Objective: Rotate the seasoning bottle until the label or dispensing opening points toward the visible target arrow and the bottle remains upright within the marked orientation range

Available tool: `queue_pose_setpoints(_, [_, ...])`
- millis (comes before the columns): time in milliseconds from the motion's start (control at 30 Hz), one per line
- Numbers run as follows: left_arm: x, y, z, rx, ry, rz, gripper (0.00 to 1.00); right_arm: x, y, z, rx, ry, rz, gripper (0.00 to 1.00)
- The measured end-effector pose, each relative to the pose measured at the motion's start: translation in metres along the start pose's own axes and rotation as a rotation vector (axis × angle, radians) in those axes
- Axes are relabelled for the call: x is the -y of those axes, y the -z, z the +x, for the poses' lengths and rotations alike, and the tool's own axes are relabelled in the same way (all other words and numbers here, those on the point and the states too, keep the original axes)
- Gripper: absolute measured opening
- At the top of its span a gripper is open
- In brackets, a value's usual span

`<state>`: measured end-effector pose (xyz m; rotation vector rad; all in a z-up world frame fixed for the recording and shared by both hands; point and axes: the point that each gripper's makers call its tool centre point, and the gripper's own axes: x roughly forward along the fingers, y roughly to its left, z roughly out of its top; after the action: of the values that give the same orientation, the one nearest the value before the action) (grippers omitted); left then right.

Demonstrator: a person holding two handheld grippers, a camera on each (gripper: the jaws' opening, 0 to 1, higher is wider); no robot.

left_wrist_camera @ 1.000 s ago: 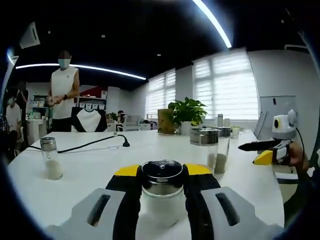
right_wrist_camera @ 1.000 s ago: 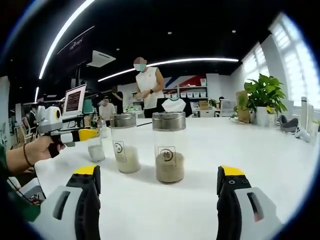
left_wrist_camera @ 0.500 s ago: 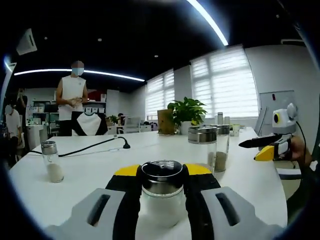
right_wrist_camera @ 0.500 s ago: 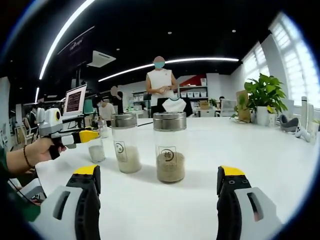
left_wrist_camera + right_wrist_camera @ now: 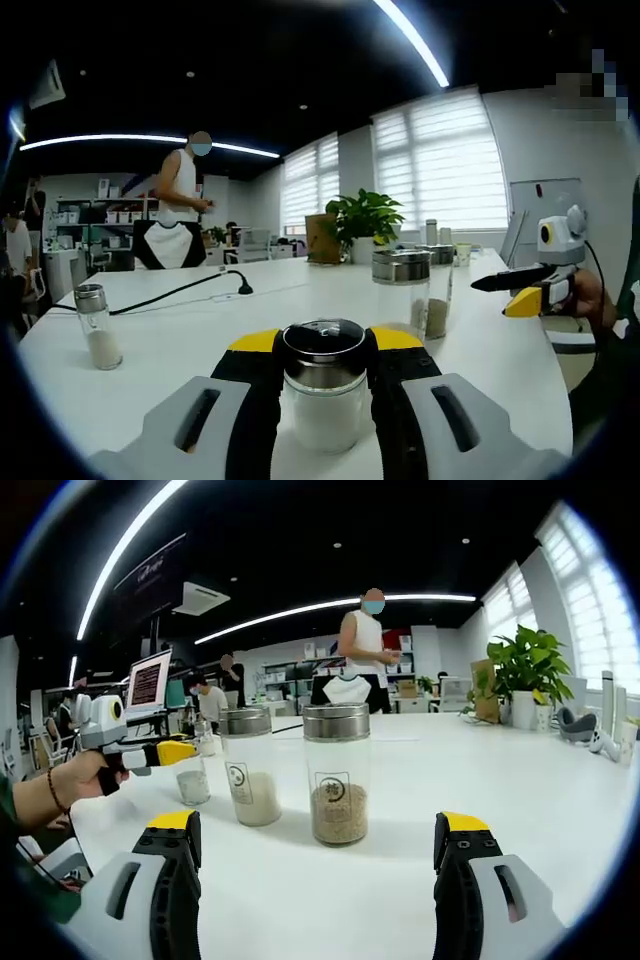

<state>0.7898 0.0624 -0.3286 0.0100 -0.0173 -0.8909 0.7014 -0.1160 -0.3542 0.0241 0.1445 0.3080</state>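
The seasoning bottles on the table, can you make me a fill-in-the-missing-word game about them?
1. The left gripper is shut on a small bottle that has a shiny ____ lid.
2. The right gripper has its jaws wide ____, holding nothing.
3. In the right gripper view, the tall jar closest to the jaws holds ____ grains.
4. The bottles stand on a table whose colour is ____.

Missing words: metal; open; brown; white

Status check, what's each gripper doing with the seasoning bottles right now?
Left gripper shut on small seasoning bottle, upright on white table. Right gripper open, holding nothing, facing two tall jars. No arrow seen.
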Motion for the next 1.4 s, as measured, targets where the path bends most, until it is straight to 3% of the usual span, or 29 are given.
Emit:
queue_pose_setpoints(800, [0.0019, 0.002, -0.0016, -0.042, 0.215, 0.009, 0.34, -0.0021, 0.0006, 0.002, -0.004, -0.011, -0.002, 0.99])
queue_pose_setpoints(1400, [0.0047, 0.0021, -0.0029, -0.039, 0.356, 0.012, 0.34, -0.0057, 0.0004, 0.0025, -0.003, -0.021, -0.001, 0.99])
